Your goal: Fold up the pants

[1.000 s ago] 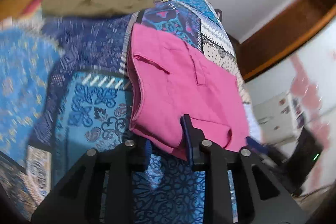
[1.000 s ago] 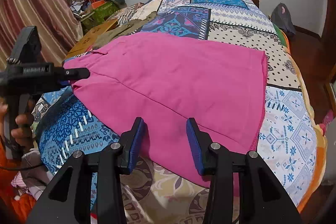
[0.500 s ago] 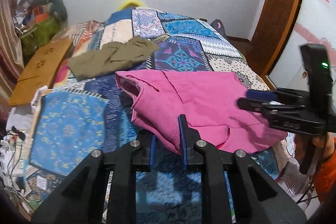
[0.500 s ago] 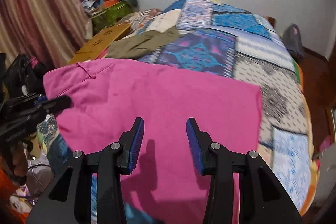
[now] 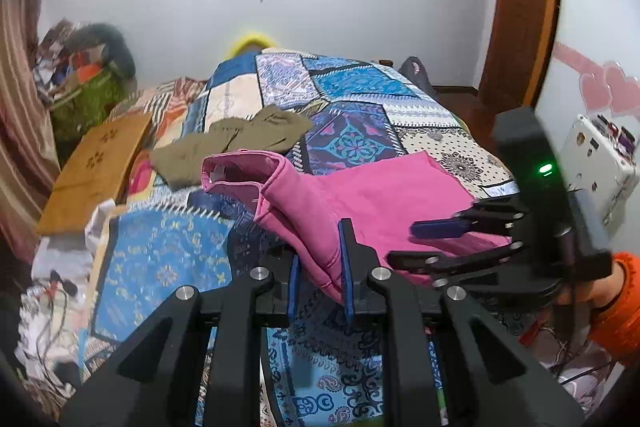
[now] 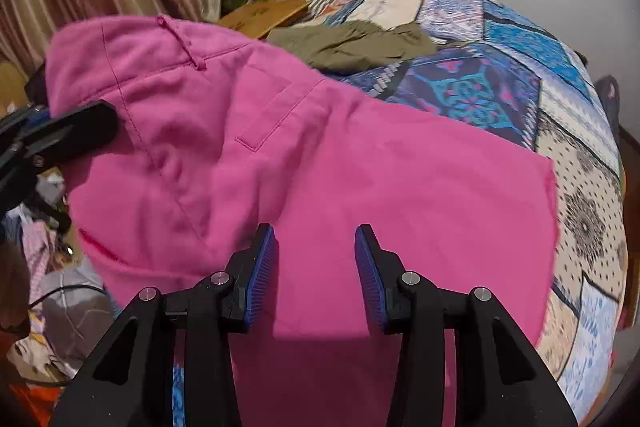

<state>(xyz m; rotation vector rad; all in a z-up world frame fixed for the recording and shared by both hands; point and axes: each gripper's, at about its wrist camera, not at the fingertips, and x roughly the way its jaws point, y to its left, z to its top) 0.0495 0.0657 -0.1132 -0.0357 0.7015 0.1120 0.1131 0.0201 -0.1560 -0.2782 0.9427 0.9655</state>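
Pink pants (image 5: 372, 195) lie on a patchwork bedspread (image 5: 352, 95), with the waistband end raised. My left gripper (image 5: 320, 279) is shut on the pants' near edge and holds it up; it shows at the left of the right wrist view (image 6: 60, 139). My right gripper (image 6: 314, 275) is open over the pink pants (image 6: 340, 167), with the cloth under its fingers. In the left wrist view the right gripper (image 5: 448, 243) sits at the pants' right end.
Olive-green pants (image 5: 236, 143) lie further back on the bed, also in the right wrist view (image 6: 360, 43). A wooden board (image 5: 96, 167) and piled clutter (image 5: 80, 67) are at the left. A door frame (image 5: 520, 7) stands at the right.
The left gripper closed on the pants' edge and lifted the waistband end. The right gripper moved in over the cloth and stayed open.
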